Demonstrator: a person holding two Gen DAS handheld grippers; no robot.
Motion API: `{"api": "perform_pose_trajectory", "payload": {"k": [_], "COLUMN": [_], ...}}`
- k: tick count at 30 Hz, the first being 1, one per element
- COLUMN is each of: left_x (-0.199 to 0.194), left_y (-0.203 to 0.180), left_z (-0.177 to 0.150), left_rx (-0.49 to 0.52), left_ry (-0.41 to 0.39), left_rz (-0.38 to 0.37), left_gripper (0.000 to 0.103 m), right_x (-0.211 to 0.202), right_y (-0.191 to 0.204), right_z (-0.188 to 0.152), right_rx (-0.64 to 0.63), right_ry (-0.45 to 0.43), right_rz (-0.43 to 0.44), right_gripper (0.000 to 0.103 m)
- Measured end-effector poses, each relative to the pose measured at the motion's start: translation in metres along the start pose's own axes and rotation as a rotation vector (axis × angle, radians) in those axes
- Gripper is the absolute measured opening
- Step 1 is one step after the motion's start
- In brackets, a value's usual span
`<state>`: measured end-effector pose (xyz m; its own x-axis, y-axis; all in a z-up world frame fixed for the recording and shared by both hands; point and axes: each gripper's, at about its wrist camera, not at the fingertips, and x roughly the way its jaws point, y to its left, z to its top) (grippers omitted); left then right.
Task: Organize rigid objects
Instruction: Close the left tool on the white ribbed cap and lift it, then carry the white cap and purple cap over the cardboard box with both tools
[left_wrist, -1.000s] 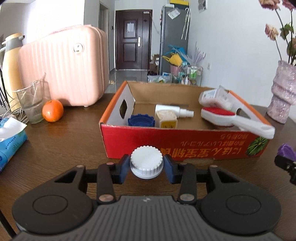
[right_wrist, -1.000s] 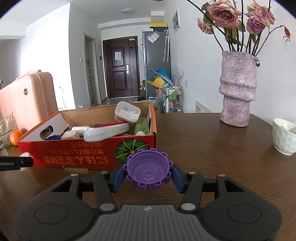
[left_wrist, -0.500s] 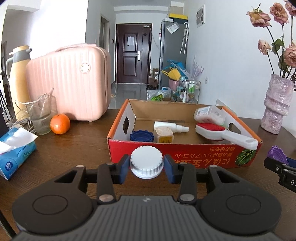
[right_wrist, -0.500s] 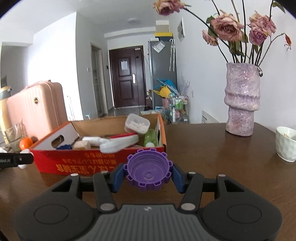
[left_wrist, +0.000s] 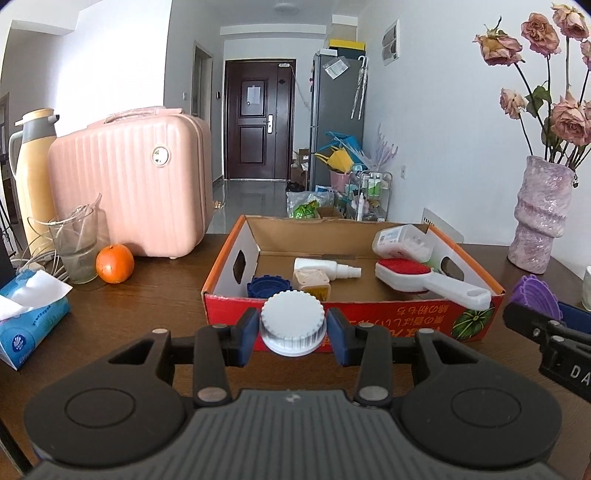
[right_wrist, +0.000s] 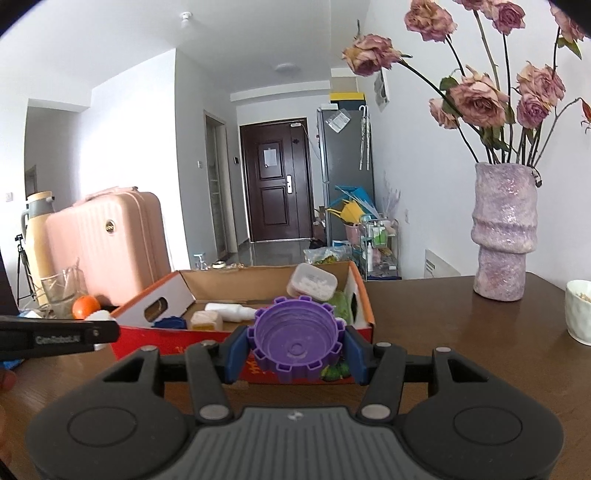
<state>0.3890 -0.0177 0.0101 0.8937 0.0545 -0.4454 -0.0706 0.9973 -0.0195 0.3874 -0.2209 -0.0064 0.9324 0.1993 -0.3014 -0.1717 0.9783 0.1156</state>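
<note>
Above the surface, short of the red box (left_wrist: 351, 325), my left gripper (left_wrist: 293, 330) jaws pinch a white cap (left_wrist: 293, 322) by its rim and my right gripper (right_wrist: 295, 349) jaws a purple cap (right_wrist: 297, 341), raised, I judge, to clear the box wall.

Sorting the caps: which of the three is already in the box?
The dark blue cap, lying in the box's front-left corner. The white cap sits in the left tongs, the purple cap in the right tongs.
</note>
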Motion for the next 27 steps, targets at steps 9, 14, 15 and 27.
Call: {"api": "perform_pose_trajectory", "payload": {"k": [9, 14, 15, 27], "left_x": [0.001, 0.005, 0.006, 0.032], "left_y": [-0.004, -0.004, -0.003, 0.002], "left_z": [0.009, 0.015, 0.017, 0.033], "left_rx": [-0.008, -0.015, -0.019, -0.039], "left_ry": [-0.024, -0.041, -0.042, -0.055], "left_rz": [-0.007, -0.003, -0.001, 0.025], "left_gripper": [0.041, 0.041, 0.041, 0.041], "right_x": [0.004, 0.014, 0.016, 0.052], "right_y": [0.019, 0.028, 0.03, 0.046], "right_z": [0.006, 0.012, 0.013, 0.026], "right_rx": [-0.02, -0.021, -0.021, -0.03], "right_ry": [-0.019, -0.023, -0.023, -0.02], "right_rz": [0.011, 0.012, 0.013, -0.002], "right_gripper": [0.053, 0.053, 0.053, 0.053]}}
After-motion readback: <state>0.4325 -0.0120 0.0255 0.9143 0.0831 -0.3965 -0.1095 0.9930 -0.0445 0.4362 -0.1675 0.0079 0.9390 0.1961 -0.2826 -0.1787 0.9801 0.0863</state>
